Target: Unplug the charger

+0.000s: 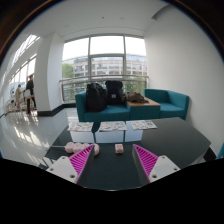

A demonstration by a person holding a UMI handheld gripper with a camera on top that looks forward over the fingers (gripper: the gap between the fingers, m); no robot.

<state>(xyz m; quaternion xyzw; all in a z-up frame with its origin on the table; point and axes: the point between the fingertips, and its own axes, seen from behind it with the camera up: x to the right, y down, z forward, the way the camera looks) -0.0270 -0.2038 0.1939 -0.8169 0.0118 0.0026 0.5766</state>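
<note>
Setting: bright room with tall windows (104, 58), glossy floor, a person (30, 93) standing well off beside the glass.
Surface: dark, reflective surface (150, 140) directly below and ahead of the gripper (113, 160); window light mirrored in it.
Fingers: spread wide apart, clamped on nothing, pink pads (80, 159) facing inward; likely held open and level like this to line up an approach.
Small object: a pale pinkish block (119, 149) on the surface, just ahead of the fingers and roughly centred between them, apart from both pads; too small to tell for certain, though plausibly the charger named in the task.
Charger position: if that block is it, sitting alone on the surface; no cord or socket discernible.
Papers: several printed sheets (112, 126) laid flat in a row along the far edge of the surface, beyond the small object.
Sofa: teal sofa (170, 103) beyond the surface, backed against the windows.
Bags: two dark bags (104, 95) standing upright on the sofa seat; contents not visible.
Tray: a flat brownish tray or box (141, 100) on the sofa beside the bags; contents impossible to make out.
Task stage: judged as early approach, nothing grasped yet.
Next move: probably forward and slightly down toward the small object before closing.
</note>
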